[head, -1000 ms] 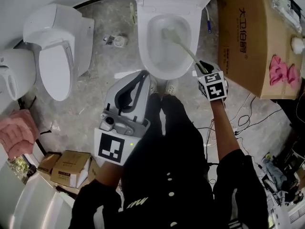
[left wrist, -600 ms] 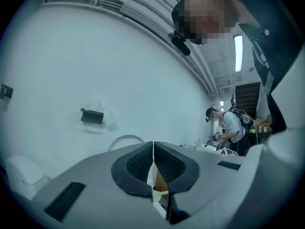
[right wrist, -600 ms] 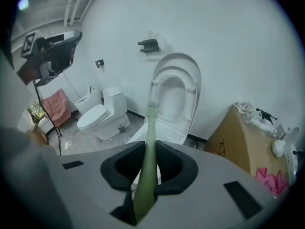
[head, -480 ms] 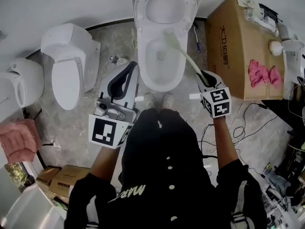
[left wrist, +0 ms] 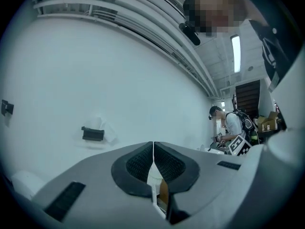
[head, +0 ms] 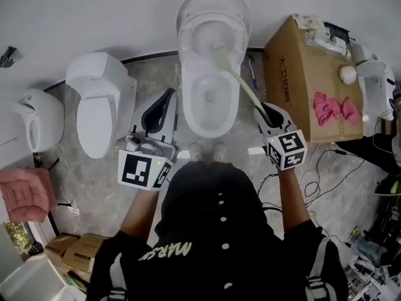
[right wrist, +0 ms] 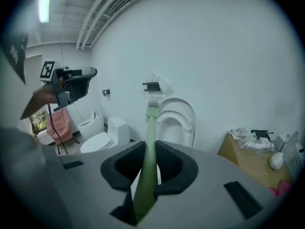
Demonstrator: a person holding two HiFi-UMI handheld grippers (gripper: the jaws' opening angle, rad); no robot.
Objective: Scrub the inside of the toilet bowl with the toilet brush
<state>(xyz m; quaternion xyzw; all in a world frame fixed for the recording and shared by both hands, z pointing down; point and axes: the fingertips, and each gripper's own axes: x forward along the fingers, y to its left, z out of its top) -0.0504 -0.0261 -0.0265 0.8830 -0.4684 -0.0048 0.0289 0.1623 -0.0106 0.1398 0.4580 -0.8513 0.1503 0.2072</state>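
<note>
1. Head view: the right gripper (head: 268, 115), right of centre, holds the brush (head: 241, 83). Its head sits higher than a second ago, by the toilet (head: 188, 105) seat (head: 241, 17). A narrow floor (head: 254, 93) strip separates toilet and box (head: 301, 74).
2. Left gripper view: the left gripper (left wrist: 153, 161) is closed and empty.
3. Right gripper view: jaws clamp the brush handle.
</note>
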